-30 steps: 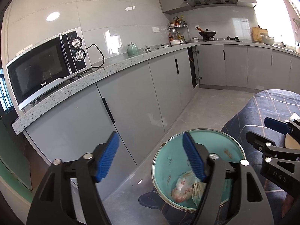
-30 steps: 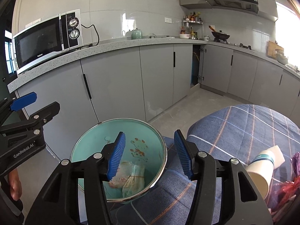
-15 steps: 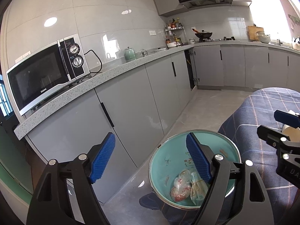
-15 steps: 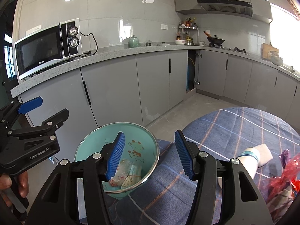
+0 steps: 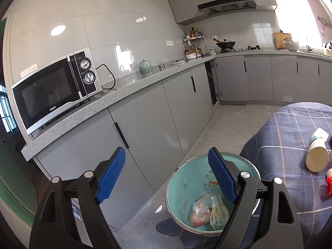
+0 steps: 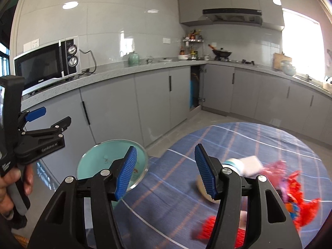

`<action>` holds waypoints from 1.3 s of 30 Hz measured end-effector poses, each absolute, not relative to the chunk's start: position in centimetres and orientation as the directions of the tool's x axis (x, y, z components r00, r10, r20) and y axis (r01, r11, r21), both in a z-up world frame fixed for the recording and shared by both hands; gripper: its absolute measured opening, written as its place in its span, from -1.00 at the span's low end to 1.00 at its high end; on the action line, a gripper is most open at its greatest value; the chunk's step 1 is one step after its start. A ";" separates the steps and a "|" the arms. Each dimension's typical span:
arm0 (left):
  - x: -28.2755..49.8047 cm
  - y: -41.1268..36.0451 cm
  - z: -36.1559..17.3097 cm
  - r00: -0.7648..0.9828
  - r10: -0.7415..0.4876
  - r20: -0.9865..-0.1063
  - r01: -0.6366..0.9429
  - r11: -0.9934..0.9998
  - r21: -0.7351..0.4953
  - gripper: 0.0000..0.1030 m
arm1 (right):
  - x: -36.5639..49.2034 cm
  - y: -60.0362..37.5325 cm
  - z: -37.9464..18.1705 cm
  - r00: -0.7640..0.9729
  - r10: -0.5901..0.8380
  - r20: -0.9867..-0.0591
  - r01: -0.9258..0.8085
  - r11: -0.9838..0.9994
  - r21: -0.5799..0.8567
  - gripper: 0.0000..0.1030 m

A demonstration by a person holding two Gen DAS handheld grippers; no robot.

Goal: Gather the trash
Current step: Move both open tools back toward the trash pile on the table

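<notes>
Spread over the lower right of the frame, a blue checked tablecloth (image 6: 228, 145) is littered with a tipped white paper cup (image 6: 238, 167), which could be rolled away by the empty, just-widened right gripper (image 6: 166, 170).

Your right wrist view is motion-smeared: the white paper cup with a teal band (image 6: 241, 167), lying on the blue plaid tablecloth (image 6: 176, 188), is half hidden behind the right gripper's finger (image 6: 205, 173). The red crumpled wrappers (image 6: 294, 188) are a blur, type unreadable. In the left view, the round teal bin (image 5: 184, 188) has its near rim cut by the gripper body; its bagged contents (image 5: 207, 209) can't be identified. A red scrap (image 5: 328, 183) is clipped at the frame edge.
</notes>
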State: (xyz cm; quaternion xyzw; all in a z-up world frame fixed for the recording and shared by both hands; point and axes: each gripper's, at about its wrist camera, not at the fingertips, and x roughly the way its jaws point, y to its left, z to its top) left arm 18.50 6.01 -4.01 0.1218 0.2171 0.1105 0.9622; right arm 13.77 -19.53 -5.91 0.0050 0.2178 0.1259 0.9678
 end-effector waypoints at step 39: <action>12.4 -18.4 -11.6 0.808 -0.198 -0.555 0.433 0.838 0.331 0.61 | 0.5 -39.8 -14.9 0.828 -0.180 -0.531 0.252 0.966 0.065 0.27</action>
